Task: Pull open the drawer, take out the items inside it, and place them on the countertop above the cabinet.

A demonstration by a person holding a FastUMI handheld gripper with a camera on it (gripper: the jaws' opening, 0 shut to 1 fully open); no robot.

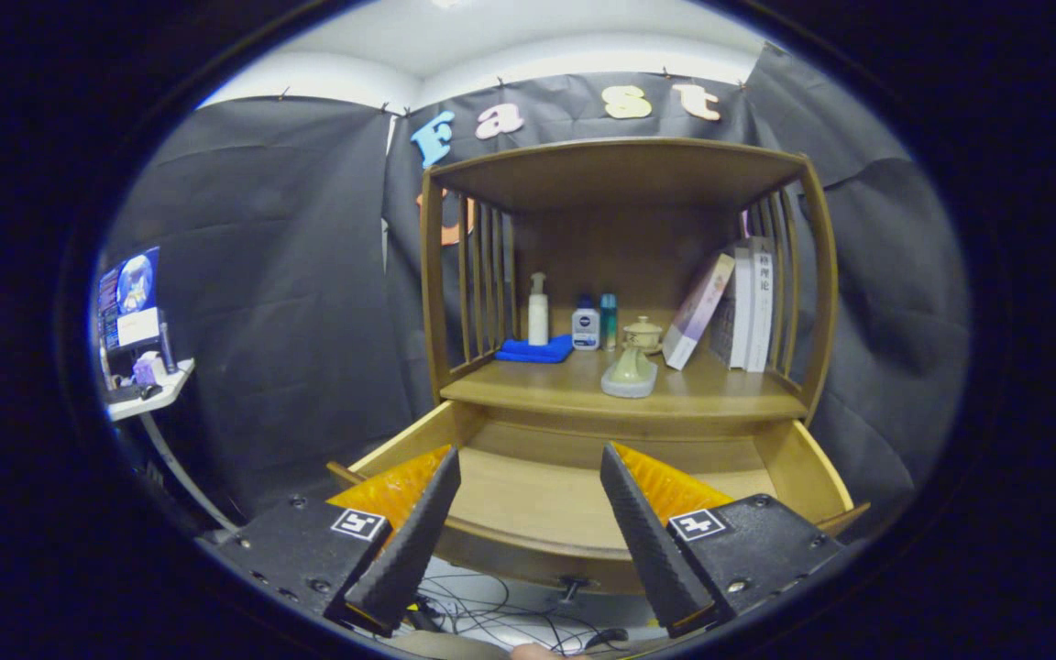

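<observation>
Since the wooden pull-out drawer [583,500] under the countertop already stands open, with its small dark knob [572,582] on the front panel below the fingers, the step in hand looks like checking the drawer for anything left. Two-finger gripper [528,541] hovers above the drawer's front edge, fingers spread wide, nothing between them. Drawer floor between and beyond the fingers looks bare; the front corners are hidden behind the finger bodies, so cannot tell if something sits there.

On the wooden countertop [720,394], just behind the drawer: pale green ceramic piece on a small tray [630,374] nearest the drawer, lidded cream ceramic jar [643,334] behind it, folded blue cloth [535,350] further back on the other side with a white pump bottle [538,310] on it, small white bottle with blue cap [586,324], slim teal bottle [608,321], leaning books [730,312] by the slatted side.

To do this well: tilt down, scan the hidden corners, keep fingers wide, approach any remaining item from above, avoid knocking the drawer rim.
</observation>
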